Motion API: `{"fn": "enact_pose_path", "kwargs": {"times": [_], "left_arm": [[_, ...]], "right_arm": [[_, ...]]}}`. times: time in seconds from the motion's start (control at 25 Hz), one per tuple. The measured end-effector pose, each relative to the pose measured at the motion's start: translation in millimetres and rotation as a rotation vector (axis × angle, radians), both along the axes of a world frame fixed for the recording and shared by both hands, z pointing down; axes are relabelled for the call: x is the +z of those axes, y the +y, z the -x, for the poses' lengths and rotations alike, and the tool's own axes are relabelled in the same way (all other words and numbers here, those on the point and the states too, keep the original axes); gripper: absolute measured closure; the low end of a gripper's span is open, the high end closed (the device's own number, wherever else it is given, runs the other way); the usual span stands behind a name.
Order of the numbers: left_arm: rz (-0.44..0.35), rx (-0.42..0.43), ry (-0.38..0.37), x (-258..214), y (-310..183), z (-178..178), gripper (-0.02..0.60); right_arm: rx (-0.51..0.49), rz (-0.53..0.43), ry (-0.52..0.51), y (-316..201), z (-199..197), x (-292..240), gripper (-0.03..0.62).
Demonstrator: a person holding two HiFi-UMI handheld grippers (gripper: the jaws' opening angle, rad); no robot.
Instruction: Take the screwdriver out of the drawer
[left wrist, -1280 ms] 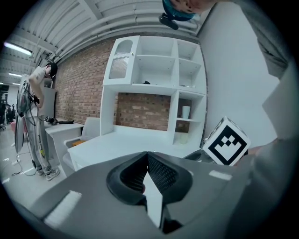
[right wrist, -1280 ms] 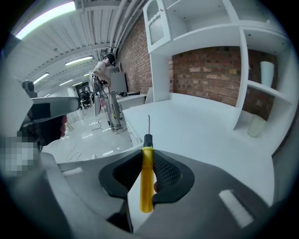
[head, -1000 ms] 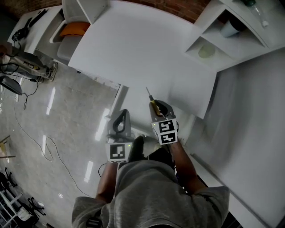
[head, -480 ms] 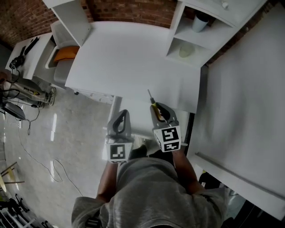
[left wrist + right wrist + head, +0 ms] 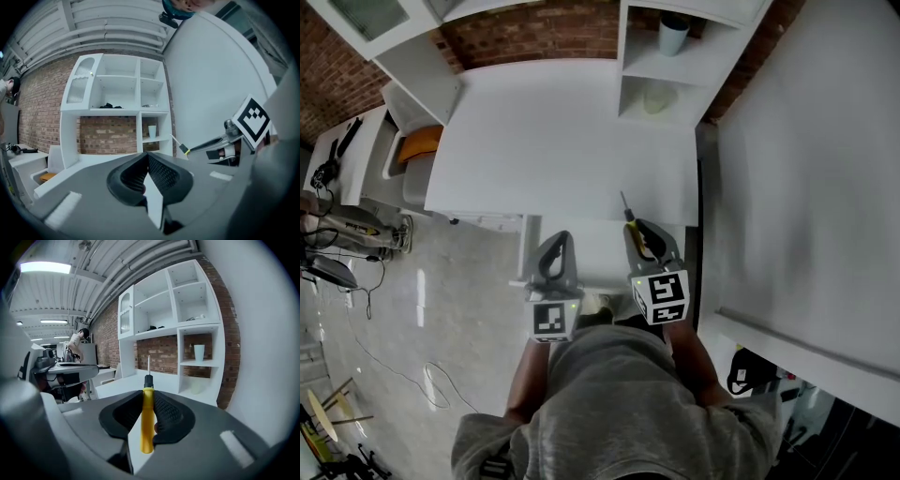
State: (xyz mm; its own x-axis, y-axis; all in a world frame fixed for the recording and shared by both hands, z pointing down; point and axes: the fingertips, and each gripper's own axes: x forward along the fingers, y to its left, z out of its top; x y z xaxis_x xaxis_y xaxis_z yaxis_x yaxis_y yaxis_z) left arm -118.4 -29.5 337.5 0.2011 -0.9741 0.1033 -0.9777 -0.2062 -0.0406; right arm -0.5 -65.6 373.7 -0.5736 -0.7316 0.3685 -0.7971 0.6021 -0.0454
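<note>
A screwdriver (image 5: 632, 225) with a yellow handle (image 5: 147, 423) and a thin metal shaft (image 5: 149, 364) points forward toward the desk. My right gripper (image 5: 639, 232) is shut on its handle (image 5: 148, 401). From the left gripper view the shaft tip (image 5: 175, 140) sticks out past the right gripper (image 5: 220, 145). My left gripper (image 5: 553, 246) hangs beside it on the left, jaws shut with nothing between them (image 5: 148, 164). Both are above the white drawer (image 5: 592, 251), which stands open below the desk's front edge.
A white desk top (image 5: 562, 131) lies ahead, with a white shelf unit holding a cup (image 5: 673, 36) at its back right. A large white panel (image 5: 806, 169) stands on the right. An orange item (image 5: 414, 145) and cables lie at the left. A person (image 5: 77, 341) stands far off.
Both grippers have lifted, the right one still holding the screwdriver. The desk and shelf unit have swung toward the picture's centre and top as the view turned.
</note>
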Motion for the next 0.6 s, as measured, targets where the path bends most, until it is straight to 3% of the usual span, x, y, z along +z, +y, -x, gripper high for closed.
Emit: {"fn": "enact_pose_path", "kwargs": {"times": [0.28,0.6], "left_arm": [[0.01,0.071,-0.011,0.5,-17.5,-38.4,0.569],[0.015,0.106,-0.007,-1.4,-30.9,-66.4,0.569]], "right_arm": [[0.087,-0.011,-0.011,-7.7,-48.4,-7.5,0.517],[0.125,-0.015,-0.002,-18.1,-77.5,-10.6,0.517]]}}
